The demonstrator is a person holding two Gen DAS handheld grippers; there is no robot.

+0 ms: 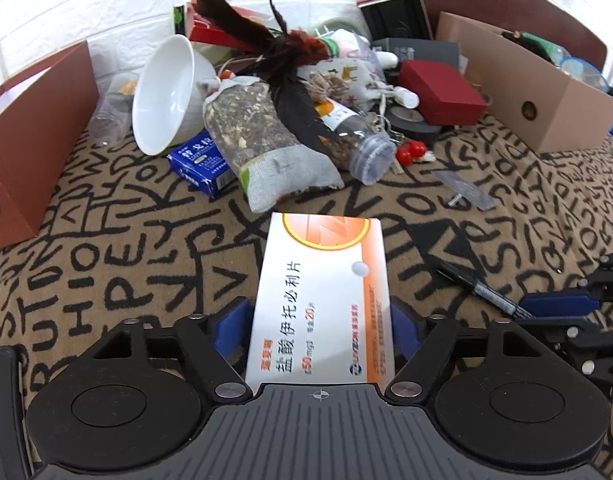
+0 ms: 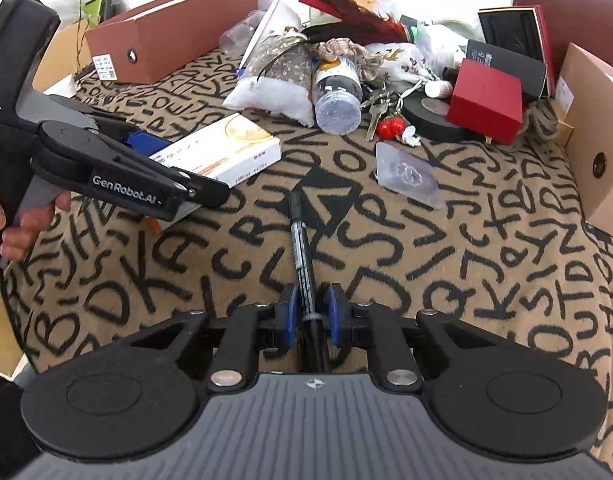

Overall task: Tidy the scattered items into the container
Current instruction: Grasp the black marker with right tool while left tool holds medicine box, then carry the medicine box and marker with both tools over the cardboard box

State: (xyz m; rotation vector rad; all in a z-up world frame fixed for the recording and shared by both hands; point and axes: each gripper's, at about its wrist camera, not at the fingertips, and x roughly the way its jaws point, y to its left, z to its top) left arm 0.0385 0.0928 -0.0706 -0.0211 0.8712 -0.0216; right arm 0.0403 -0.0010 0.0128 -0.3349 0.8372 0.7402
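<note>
Between the blue pads of the left gripper sits a white and orange medicine box, held by its long sides with its length running straight ahead of the tool, and the brown box stands ahead and to that tool's left. The right gripper has its pads nearly closed around a black marker; whether they already pinch it I cannot tell. The marker points straight away from it along the rug, the tan box ahead to its right.
</note>
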